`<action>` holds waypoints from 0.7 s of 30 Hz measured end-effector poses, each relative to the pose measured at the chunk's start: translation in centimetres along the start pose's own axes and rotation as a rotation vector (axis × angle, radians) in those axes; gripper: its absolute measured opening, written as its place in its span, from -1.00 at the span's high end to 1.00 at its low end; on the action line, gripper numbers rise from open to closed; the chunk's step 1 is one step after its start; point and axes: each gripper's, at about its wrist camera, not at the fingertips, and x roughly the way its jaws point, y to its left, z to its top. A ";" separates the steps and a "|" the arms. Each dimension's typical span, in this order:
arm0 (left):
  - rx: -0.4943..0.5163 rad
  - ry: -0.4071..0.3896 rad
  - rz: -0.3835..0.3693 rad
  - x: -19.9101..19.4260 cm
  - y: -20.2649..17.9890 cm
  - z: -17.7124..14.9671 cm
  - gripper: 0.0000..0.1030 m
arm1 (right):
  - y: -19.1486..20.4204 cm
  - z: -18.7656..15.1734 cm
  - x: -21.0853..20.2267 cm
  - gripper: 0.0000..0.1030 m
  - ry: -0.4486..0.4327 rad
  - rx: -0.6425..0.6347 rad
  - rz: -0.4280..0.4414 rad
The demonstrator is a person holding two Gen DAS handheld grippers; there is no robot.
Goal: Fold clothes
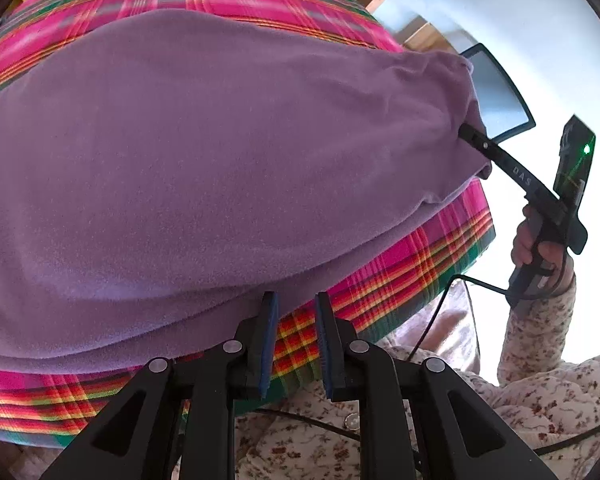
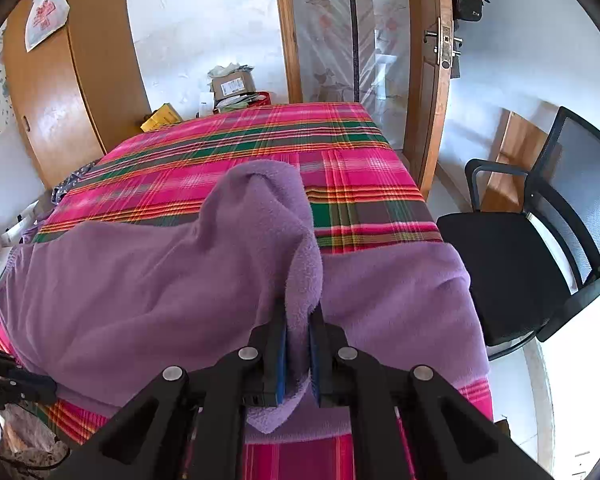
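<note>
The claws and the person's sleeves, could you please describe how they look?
Both claws, left and right, are matte black linkages with round silver pivot pins and blue pads on the fingers. The right one's black handle bears white lettering, a green light and a trailing black cable. The sleeve is pale with small reddish flowers.

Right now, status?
Right tool shut on purple fleece garment. Left tool open, empty, over plaid tablecloth. Nothing in the way.

left wrist: I look steeply down, close over purple garment (image 1: 204, 168) | right wrist: angled down across desk (image 2: 260, 140) | shared: garment, plaid desk
</note>
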 end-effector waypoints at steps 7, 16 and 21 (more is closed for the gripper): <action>0.125 -0.060 0.003 -2.0 -2.9 1.6 0.63 | -0.1 0.0 0.0 0.82 0.005 0.003 0.004; 0.051 -0.157 -0.017 -1.1 -2.1 9.3 0.63 | 0.1 0.3 0.0 0.82 0.018 -0.016 0.015; 0.010 -0.177 0.021 0.8 -1.1 12.0 0.63 | -0.2 0.6 0.3 0.82 0.028 -0.018 0.028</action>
